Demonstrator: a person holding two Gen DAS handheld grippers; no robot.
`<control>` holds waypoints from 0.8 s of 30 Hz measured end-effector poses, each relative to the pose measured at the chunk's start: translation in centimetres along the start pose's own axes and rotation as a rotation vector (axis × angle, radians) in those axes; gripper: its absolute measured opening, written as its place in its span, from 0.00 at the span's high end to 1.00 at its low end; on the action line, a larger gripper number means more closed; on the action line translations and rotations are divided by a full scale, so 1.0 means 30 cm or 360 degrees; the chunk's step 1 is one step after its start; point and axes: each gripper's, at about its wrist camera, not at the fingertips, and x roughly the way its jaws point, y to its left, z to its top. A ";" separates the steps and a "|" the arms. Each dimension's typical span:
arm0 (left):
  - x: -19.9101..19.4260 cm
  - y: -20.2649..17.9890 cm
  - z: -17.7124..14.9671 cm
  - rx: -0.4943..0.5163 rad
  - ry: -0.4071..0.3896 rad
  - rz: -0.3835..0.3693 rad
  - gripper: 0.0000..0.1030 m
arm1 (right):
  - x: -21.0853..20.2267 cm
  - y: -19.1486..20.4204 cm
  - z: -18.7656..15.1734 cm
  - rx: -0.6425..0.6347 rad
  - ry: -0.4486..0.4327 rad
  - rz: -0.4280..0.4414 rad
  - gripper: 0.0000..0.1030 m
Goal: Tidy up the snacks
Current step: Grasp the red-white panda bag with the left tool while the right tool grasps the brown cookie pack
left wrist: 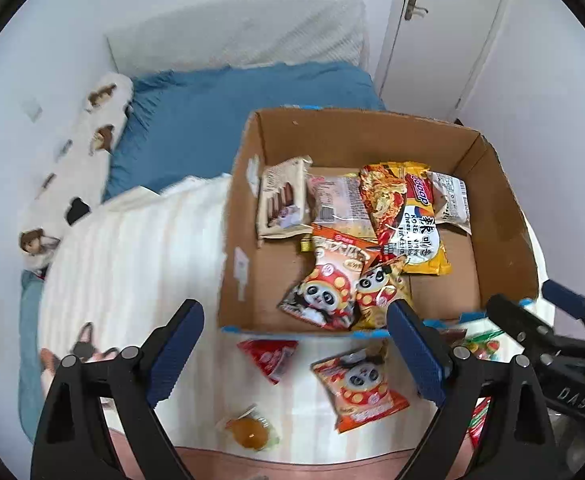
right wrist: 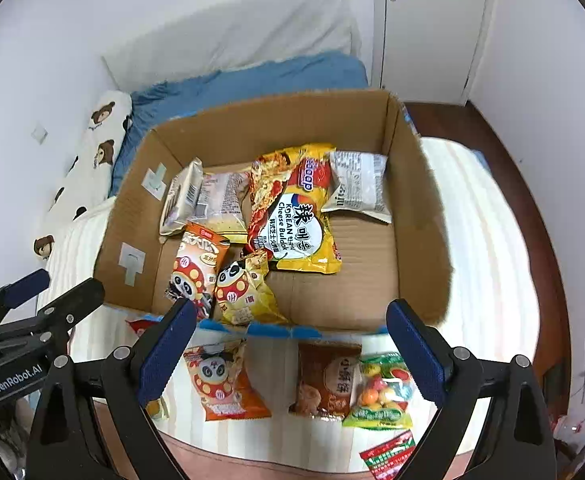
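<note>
An open cardboard box [left wrist: 504, 216] [right wrist: 420, 216] on the bed holds several snack packs, among them a yellow noodle pack [left wrist: 416, 216] [right wrist: 300, 224] and two panda packs [left wrist: 324, 284] [right wrist: 196, 268]. In front of the box lie an orange panda pack [left wrist: 360, 388] [right wrist: 222, 380], a red pack [left wrist: 270, 356], a jelly cup [left wrist: 252, 428], a brown pack [right wrist: 328, 380], a candy bag [right wrist: 384, 392] and a red-green pack [right wrist: 388, 456]. My left gripper [left wrist: 296, 356] is open and empty above the loose snacks. My right gripper [right wrist: 292, 360] is open and empty beside it.
The bed has a white striped cover [left wrist: 132, 248] [right wrist: 488, 248], a blue sheet [left wrist: 220, 120] and a bear-print pillow [right wrist: 92, 152] by the left wall. A white door [right wrist: 420, 20] stands behind. A brown bed frame [right wrist: 548, 264] runs along the right.
</note>
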 end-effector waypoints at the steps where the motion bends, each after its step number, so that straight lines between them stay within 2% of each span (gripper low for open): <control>1: -0.022 -0.001 -0.015 0.0003 -0.0020 -0.0003 0.09 | -0.026 0.003 -0.012 -0.0008 -0.0025 -0.0005 0.05; 7: -0.136 0.011 -0.090 -0.0031 -0.0066 -0.0045 0.09 | -0.174 0.017 -0.088 -0.0012 -0.0124 0.0029 0.05; 10: -0.167 0.021 -0.131 -0.0056 -0.0058 -0.0063 0.09 | -0.214 0.011 -0.133 0.0013 -0.0119 0.0074 0.05; 13: -0.158 0.019 -0.177 -0.0076 -0.0002 -0.0105 0.09 | -0.201 -0.018 -0.192 0.0054 -0.0057 0.0097 0.05; 15: -0.119 0.009 -0.207 -0.0083 0.0067 -0.0121 0.09 | -0.156 -0.047 -0.220 0.0092 0.0001 0.0091 0.05; 19: 0.029 -0.013 -0.249 -0.0136 0.0240 -0.0156 0.09 | 0.007 -0.142 -0.280 0.0279 0.0170 0.0172 0.05; 21: 0.117 -0.025 -0.257 -0.0171 0.0344 -0.0195 0.09 | 0.089 -0.180 -0.310 0.0384 0.0239 0.0286 0.10; 24: 0.265 -0.051 -0.257 -0.0254 0.0504 -0.0303 0.09 | 0.187 -0.204 -0.334 0.0467 0.0308 0.0338 0.20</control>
